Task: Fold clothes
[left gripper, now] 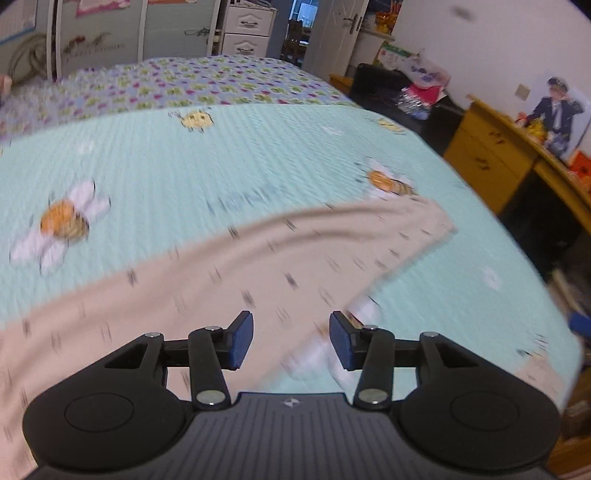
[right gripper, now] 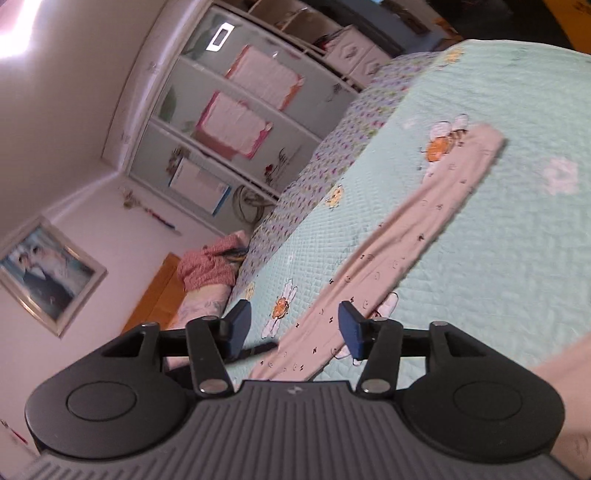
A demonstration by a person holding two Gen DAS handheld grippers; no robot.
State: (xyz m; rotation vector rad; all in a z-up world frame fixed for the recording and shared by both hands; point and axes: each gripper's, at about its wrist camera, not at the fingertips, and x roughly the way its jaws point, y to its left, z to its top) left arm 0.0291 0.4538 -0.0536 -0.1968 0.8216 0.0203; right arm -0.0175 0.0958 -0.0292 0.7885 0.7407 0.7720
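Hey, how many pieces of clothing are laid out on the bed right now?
1. A beige printed garment lies stretched across the mint quilt, ahead of both open hand-held grippers. More may lie outside the views.

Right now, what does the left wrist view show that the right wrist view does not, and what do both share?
Only the left wrist view shows the yellow wooden desk, the poster of a uniformed figure above it and the open doorway. Only the right wrist view shows the framed picture on the wall and the pink crumpled cloth beside the bed. Both show the beige printed garment lying on the mint bee-print bedspread, and an open claw holding nothing.
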